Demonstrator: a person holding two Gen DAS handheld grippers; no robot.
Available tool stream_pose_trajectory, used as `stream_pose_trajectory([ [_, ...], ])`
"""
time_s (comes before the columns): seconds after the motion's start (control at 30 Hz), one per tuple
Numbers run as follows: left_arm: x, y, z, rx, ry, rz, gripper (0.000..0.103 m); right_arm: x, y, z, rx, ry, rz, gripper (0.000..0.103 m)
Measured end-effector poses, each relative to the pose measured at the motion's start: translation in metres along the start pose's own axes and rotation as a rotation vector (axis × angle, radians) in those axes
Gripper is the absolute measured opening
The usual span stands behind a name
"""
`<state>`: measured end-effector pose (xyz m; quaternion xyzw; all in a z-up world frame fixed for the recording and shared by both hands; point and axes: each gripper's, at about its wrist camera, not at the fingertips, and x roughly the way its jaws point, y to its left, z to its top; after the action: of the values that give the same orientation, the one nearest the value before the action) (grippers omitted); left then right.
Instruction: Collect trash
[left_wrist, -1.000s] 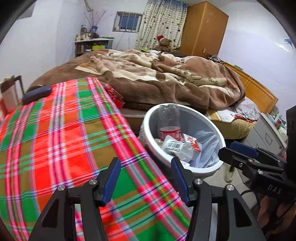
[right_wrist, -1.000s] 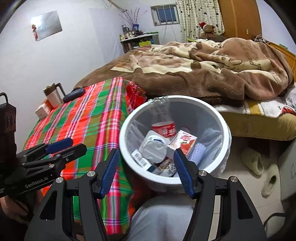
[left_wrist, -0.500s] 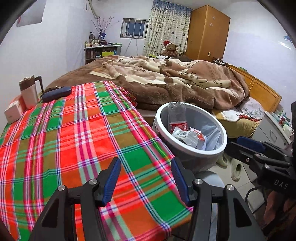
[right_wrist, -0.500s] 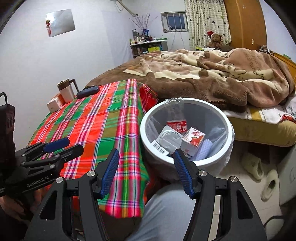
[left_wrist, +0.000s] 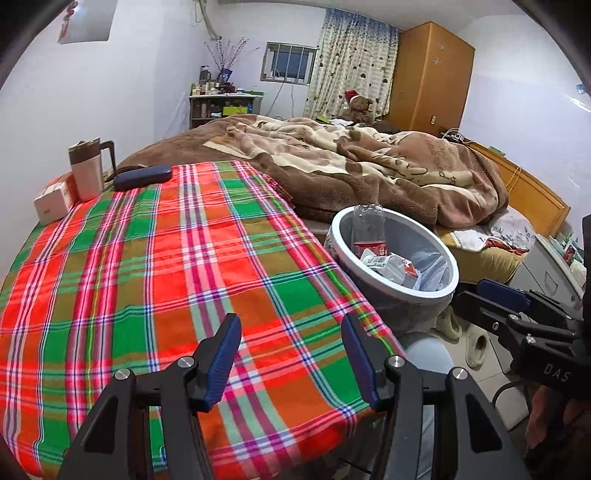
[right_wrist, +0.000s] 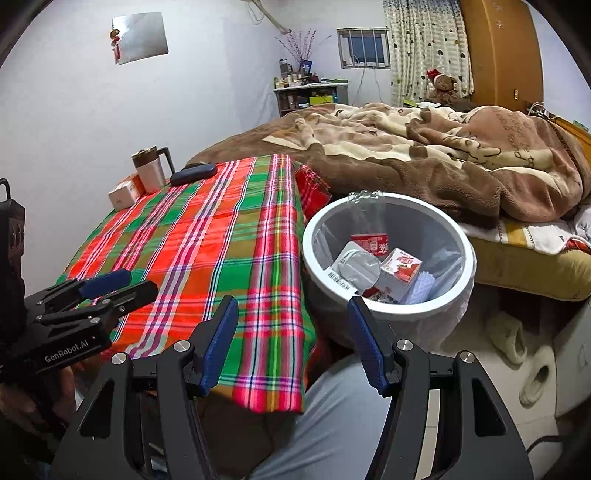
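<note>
My left claw hangs with its jaws parted and nothing between them, above the near edge of the plaid-covered tabletop. My right claw, likewise spread and empty, sits over the tabletop's near right corner, just short of the white bin standing on the floor to the right. The trash lies inside that bin: a clear bottle upright against the far wall, a foil-lidded cup and a small red-and-white carton. At the far left of the tabletop stand a mug, a small box and a dark case. Beyond is a bed with rumpled brown blankets.
</note>
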<state>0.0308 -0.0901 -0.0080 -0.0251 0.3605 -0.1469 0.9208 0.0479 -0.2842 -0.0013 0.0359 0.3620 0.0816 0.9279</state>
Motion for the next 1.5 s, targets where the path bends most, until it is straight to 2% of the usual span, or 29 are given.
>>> stream_pose_trajectory([
  [0.33,-0.0053,0.009,-0.0067,-0.024,0.002,0.028,0.056,0.0021,0.0067,-0.0044,-0.006,0.014,0.014,0.062],
  [1.5,-0.0099,0.0103,-0.0106,-0.027,0.0,0.033,0.056,0.0041,0.0095,-0.0048,-0.012,0.015,0.016,0.062],
])
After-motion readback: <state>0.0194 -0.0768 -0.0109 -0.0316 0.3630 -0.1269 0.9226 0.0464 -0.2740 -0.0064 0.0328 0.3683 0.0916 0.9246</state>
